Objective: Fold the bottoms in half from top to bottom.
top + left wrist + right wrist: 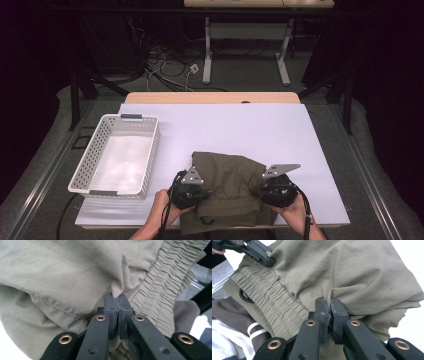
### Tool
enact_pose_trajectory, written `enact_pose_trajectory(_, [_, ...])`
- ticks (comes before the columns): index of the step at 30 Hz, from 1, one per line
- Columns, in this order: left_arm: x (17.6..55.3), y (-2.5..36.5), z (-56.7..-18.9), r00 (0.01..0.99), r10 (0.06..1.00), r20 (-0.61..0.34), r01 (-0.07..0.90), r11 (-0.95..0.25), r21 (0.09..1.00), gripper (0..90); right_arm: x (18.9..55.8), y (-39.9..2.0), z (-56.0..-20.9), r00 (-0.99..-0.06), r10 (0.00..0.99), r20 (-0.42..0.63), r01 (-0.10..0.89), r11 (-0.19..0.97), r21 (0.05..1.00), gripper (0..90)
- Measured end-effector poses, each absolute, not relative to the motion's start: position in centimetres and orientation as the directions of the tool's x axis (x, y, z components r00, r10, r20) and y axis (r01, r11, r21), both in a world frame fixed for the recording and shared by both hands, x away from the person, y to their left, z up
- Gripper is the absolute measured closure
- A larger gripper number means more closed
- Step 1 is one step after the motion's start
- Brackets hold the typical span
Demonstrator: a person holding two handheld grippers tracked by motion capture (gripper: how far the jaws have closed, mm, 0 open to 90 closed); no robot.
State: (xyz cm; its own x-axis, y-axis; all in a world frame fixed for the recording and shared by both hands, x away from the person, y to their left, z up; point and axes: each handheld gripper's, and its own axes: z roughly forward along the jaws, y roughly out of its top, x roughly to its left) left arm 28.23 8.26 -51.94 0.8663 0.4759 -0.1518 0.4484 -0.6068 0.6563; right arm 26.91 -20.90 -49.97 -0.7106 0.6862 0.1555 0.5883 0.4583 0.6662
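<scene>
An olive-green garment (230, 175) with a gathered elastic waistband (162, 282) lies crumpled at the near edge of the white tabletop (240, 125), its waistband hanging slightly over the edge. My left gripper (205, 192) is at its left side, shut on a pinch of cloth just beside the waistband (118, 298). My right gripper (254, 191) is at the garment's right side, shut on a fold of the same fabric (330, 302). In the right gripper view the left gripper (268, 261) bites the cloth above the waistband (269, 297). A hand holds each gripper.
A white perforated plastic basket (92, 150) stands on the left of the table with nothing in it. The table's near edge runs right under both hands. Beyond the far edge are dark floor, cables and another table's legs (206, 50).
</scene>
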Motion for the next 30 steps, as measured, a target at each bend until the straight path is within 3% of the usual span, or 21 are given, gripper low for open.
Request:
enact_pose_trajectory(5, [28.5,7.9,-53.1,0.859,0.490,-0.152,0.466,-0.621,0.630,87.9,27.4,-20.3,-52.3,-0.712,0.691,0.126,0.613,0.523,0.593,81.1])
enact_pose_trajectory(8, [28.6,8.0,-53.2,0.852,0.500,-0.155,0.474,-0.610,0.635,84.5,27.8,-20.7,-52.4,-0.701,0.703,0.124,0.615,0.507,0.604,67.6])
enact_pose_trajectory(11, [28.7,8.3,-52.8,0.845,0.516,-0.138,0.470,-0.596,0.651,73.1,27.7,-21.3,-51.8,-0.694,0.710,0.121,0.607,0.486,0.628,49.4])
enact_pose_trajectory(13, [28.6,8.5,-52.4,0.832,0.539,-0.128,0.477,-0.580,0.660,57.4,27.6,-21.6,-51.4,-0.691,0.713,0.117,0.590,0.463,0.661,40.8])
enact_pose_trajectory(16, [28.6,8.8,-51.9,0.814,0.568,-0.118,0.483,-0.551,0.680,41.9,27.8,-22.2,-51.1,-0.686,0.718,0.117,0.576,0.437,0.691,30.2])
enact_pose_trajectory(19, [28.7,9.1,-51.5,0.798,0.593,-0.106,0.488,-0.532,0.692,33.1,28.0,-22.5,-51.0,-0.676,0.730,0.105,0.572,0.429,0.699,21.3])
enact_pose_trajectory(23, [28.9,9.4,-51.4,0.782,0.615,-0.099,0.498,-0.522,0.692,21.1,28.3,-22.7,-51.1,-0.660,0.743,0.114,0.584,0.411,0.700,15.8])
enact_pose_trajectory(30, [29.2,9.5,-51.3,0.751,0.656,-0.074,0.506,-0.500,0.703,8.1,29.0,-23.3,-51.4,-0.647,0.754,0.115,0.582,0.390,0.714,10.8])
